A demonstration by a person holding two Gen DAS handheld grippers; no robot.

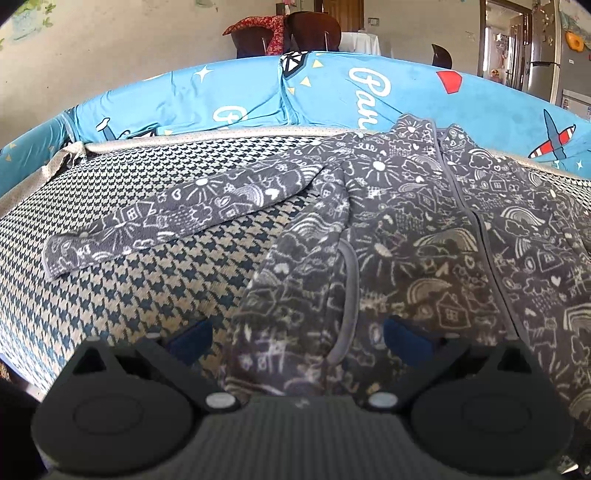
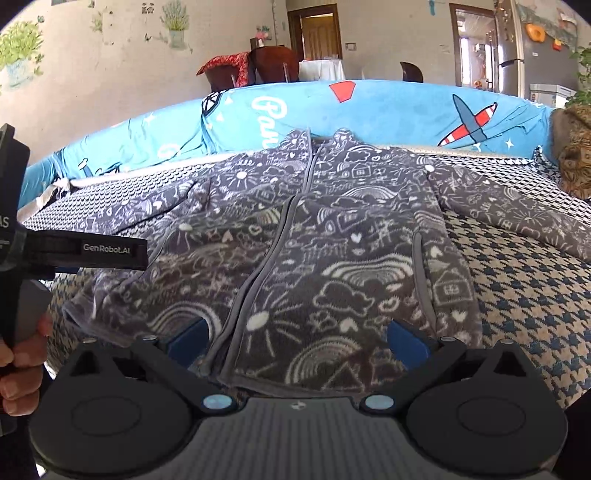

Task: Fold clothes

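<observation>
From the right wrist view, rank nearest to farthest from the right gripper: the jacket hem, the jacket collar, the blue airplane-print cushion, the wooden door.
1. Jacket hem, just ahead of the right gripper.
2. Jacket collar, at the far end.
3. Blue airplane-print cushion, behind the collar.
4. Wooden door, in the back wall.

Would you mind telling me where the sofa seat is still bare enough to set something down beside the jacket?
Two bare houndstooth patches. One lies between the jacket body and its outstretched left sleeve, running down to the seat's front edge. The other lies below the right sleeve, right of the body. The middle is crowded: the jacket covers it up to the blue backrest.
</observation>
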